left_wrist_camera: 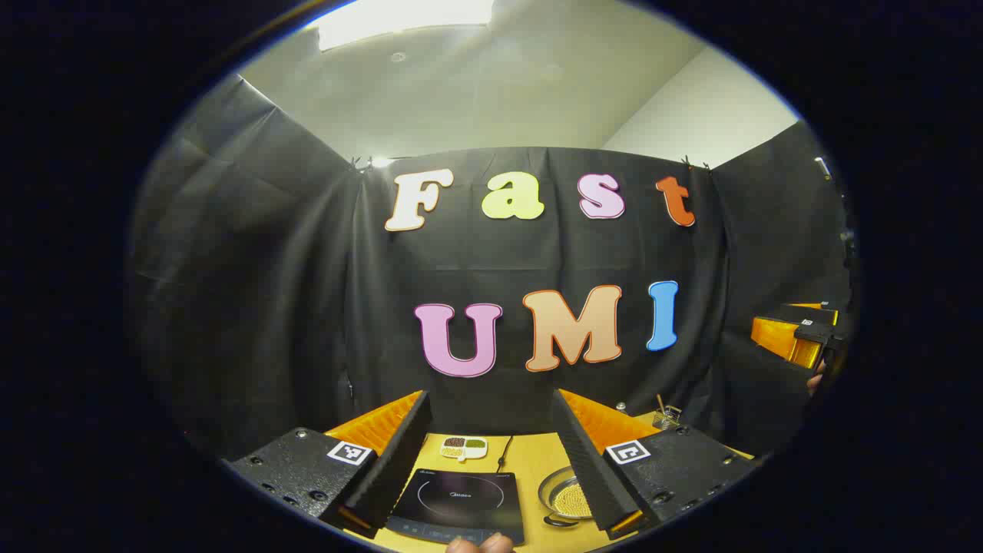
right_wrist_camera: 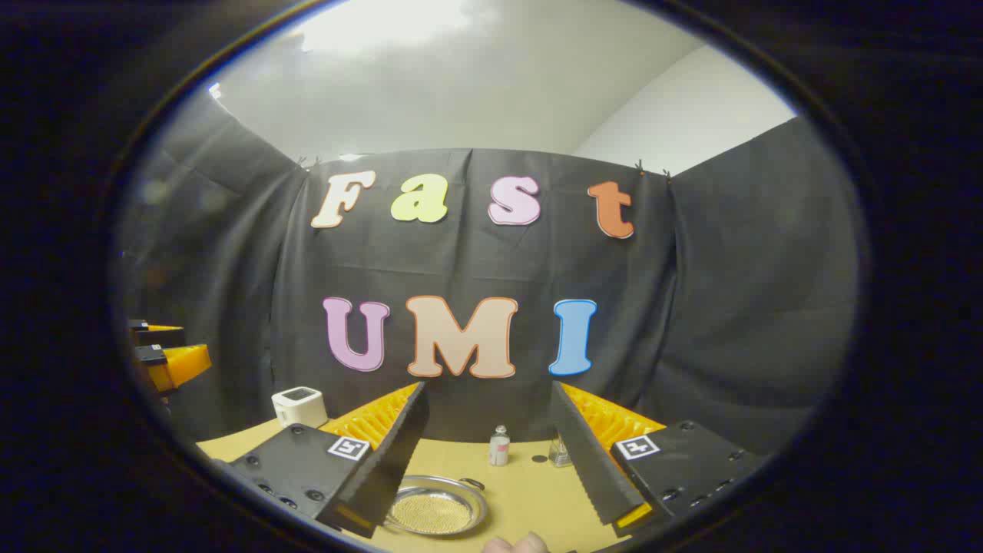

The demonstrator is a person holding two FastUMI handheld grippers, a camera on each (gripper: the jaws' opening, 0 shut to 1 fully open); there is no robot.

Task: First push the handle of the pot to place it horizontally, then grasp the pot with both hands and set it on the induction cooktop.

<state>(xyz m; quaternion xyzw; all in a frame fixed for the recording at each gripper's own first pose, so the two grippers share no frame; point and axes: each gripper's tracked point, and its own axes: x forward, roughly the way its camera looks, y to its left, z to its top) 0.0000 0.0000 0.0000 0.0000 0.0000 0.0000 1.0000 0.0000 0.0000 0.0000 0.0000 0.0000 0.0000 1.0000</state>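
Observation:
The pot (right_wrist_camera: 436, 507) is a shallow silver pan with small yellow beads inside, standing on the wooden table (right_wrist_camera: 530, 491). A short dark handle (right_wrist_camera: 472, 484) sticks out at its far right rim. My right gripper (right_wrist_camera: 489, 392) hovers above and a little right of it, open and holding nothing. The black induction cooktop (left_wrist_camera: 457, 503) lies flat below my left gripper (left_wrist_camera: 491, 399), which is open and holds nothing. In the left gripper view the pot (left_wrist_camera: 567, 498) sits just right of the cooktop, partly hidden behind one finger.
A white dish of beans (left_wrist_camera: 463, 447) and a cable lie behind the cooktop. A small bottle (right_wrist_camera: 499, 445) and a glass (right_wrist_camera: 559, 453) stand behind the pot. A white box-shaped device (right_wrist_camera: 299, 405) sits at the back left. Part of a hand (left_wrist_camera: 480, 544) shows at the bottom.

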